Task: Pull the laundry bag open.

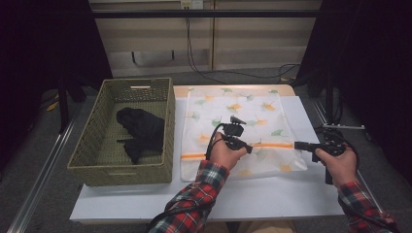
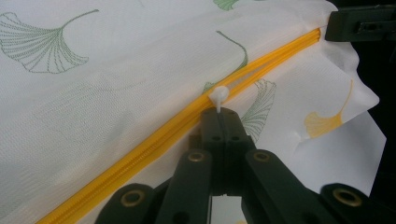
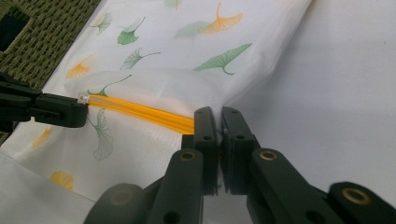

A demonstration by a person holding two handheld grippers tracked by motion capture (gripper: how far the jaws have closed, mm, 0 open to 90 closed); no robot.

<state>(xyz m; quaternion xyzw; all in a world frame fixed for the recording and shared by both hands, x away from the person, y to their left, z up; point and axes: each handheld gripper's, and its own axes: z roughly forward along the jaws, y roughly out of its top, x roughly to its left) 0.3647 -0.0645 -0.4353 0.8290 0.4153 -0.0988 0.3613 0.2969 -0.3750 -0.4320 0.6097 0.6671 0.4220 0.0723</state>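
Mesh bag (image 1: 238, 131) leaf-printed; left tool (image 2: 218, 112) pinches zipper pull (image 2: 218, 95), right tool (image 3: 218, 122) clamps bag end.

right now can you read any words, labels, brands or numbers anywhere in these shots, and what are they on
No readable text anywhere.
Mesh bag: printed ginkgo leaves, no words.
Yellow zipper and its white pull, held in the left claw: no marking legible.
Right claw, shut on the bag's edge at the zipper's end: bare black, no label.
Woven basket and dark cloth: no tag visible.
Wall outlet: too small to read.
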